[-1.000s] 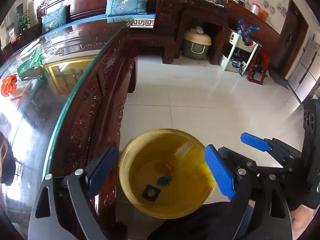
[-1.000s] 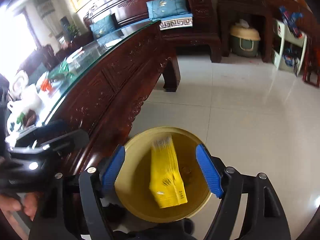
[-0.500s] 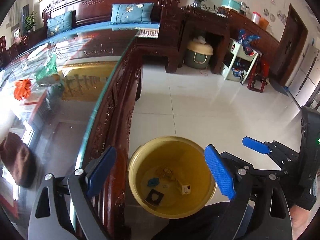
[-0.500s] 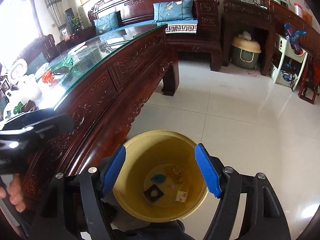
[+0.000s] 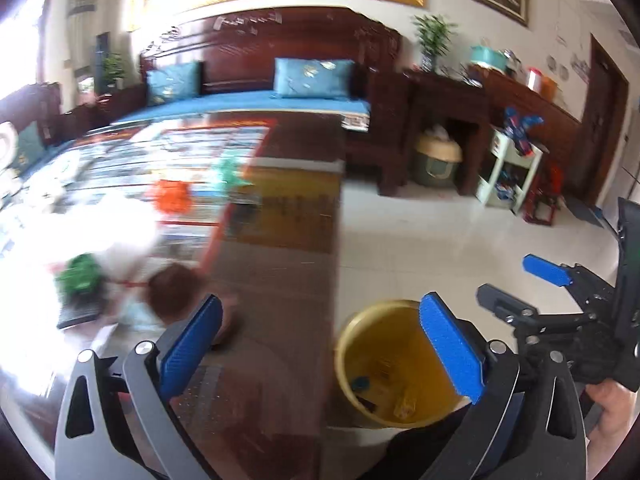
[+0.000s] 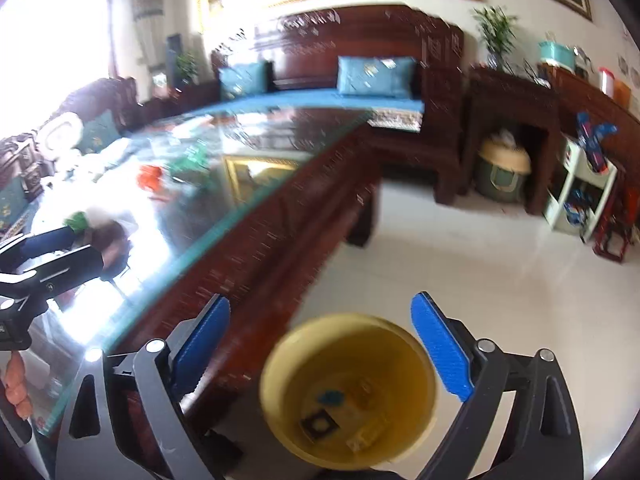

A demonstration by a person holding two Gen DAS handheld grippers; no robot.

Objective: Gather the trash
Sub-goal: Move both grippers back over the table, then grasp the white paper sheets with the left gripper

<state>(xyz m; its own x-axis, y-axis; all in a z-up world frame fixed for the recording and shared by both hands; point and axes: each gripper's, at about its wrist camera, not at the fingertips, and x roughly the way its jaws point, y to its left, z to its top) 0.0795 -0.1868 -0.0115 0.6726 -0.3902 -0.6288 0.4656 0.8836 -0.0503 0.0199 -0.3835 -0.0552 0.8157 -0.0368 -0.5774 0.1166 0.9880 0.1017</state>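
The yellow bin (image 6: 347, 394) stands on the pale tiled floor (image 6: 460, 264), just beside the long edge of the dark carved table (image 6: 256, 248) with its glass top. Small scraps lie on the bin's bottom — a black square wrapper (image 6: 318, 426), a teal bit (image 6: 331, 398) and some yellowish pieces, too blurred to name.

The right gripper (image 6: 320, 354) hangs above the bin with its blue pads wide apart and its jaws opening; nothing is between them. The left gripper (image 5: 320, 350) hangs over the table's long edge near the bin (image 5: 394, 364), its jaws also opening with nothing between them.

On the glass top (image 5: 256, 272), toward the far side from the bin, more trash lies scattered: an orange crumpled piece (image 5: 172, 197), a green one (image 5: 82, 276) near the bright glare, a teal-green one (image 5: 228, 170) farther along, and a brown roundish thing (image 5: 176, 290) just ahead of the left gripper's left pad. All are smeared by blur — their exact kind cannot be told.
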